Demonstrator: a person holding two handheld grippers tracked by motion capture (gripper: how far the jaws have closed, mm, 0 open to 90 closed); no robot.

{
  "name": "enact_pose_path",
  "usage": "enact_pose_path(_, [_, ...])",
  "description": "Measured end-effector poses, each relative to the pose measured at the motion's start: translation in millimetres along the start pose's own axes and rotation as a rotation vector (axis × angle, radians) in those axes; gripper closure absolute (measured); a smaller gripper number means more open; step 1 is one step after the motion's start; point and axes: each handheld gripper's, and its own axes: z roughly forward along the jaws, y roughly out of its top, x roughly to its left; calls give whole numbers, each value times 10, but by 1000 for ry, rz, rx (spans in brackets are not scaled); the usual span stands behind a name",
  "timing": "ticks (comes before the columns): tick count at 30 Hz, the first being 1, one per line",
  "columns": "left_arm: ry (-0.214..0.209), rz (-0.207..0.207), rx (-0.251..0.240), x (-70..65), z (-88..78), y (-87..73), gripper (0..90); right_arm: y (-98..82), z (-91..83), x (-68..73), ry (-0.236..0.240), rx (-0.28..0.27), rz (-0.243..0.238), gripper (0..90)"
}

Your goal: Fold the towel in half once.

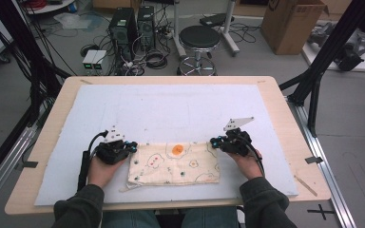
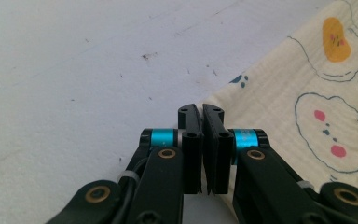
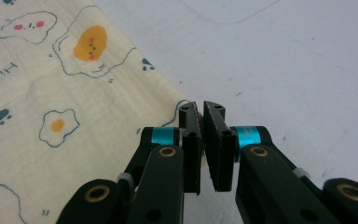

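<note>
A cream cloth [image 1: 173,164] printed with fried eggs and paw marks lies folded flat on the white mat [image 1: 171,104], near the table's front edge. My left gripper [image 1: 132,146] is at the cloth's far left corner and my right gripper [image 1: 214,141] at its far right corner. In the left gripper view the black jaws [image 2: 201,112] are pressed together on the edge of the cloth [image 2: 307,93]. The right gripper view shows its jaws [image 3: 201,109] likewise pinched on the corner of the cloth [image 3: 51,84]. A hand holds each gripper.
The mat covers most of the wooden table [image 1: 285,109]. A thin wooden stick [image 1: 305,185] lies at the table's right front edge. Beyond the table stand a black stool [image 1: 198,40], computer towers [image 1: 132,28] with cables, and a cardboard box [image 1: 292,21].
</note>
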Motion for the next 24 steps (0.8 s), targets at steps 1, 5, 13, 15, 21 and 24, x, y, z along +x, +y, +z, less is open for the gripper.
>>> enact_pose_path(1, [8,1,-2,8,17,22,861,10,5,-14,-5,4,2,856])
enact_pose_path(5, [14,-5,4,41,88,54,861,14,43,-68,-13,0,22,855])
enact_pose_path(13, [11,-11,29,84,150,31,855,-23,180,-149,-5,33,49,850])
enact_pose_path(15, [14,-12,36,77,149,29,842,-32,188,-165,1,26,55,840])
enact_pose_path(21, [-3,6,9,11,13,56,677,-27,144,-149,16,-8,69,739])
enact_pose_path(24, [-30,14,-6,-14,-59,58,628,-7,87,-108,21,-35,62,685])
